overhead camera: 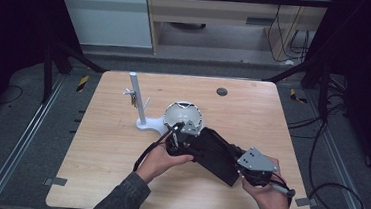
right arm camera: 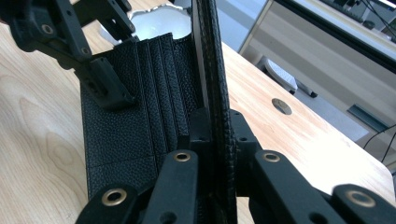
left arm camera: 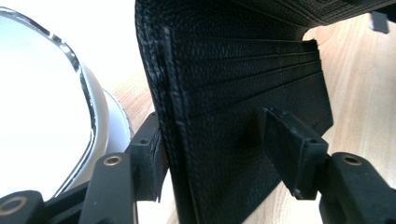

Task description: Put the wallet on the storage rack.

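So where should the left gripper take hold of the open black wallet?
On the card-slot flap of the wallet, near its free edge, coming in edge-on so one of the fingers sits on the slotted inside face and the other behind. The flap stands thin and upright, and the right gripper already clamps the other flap, so it probably won't swing away.
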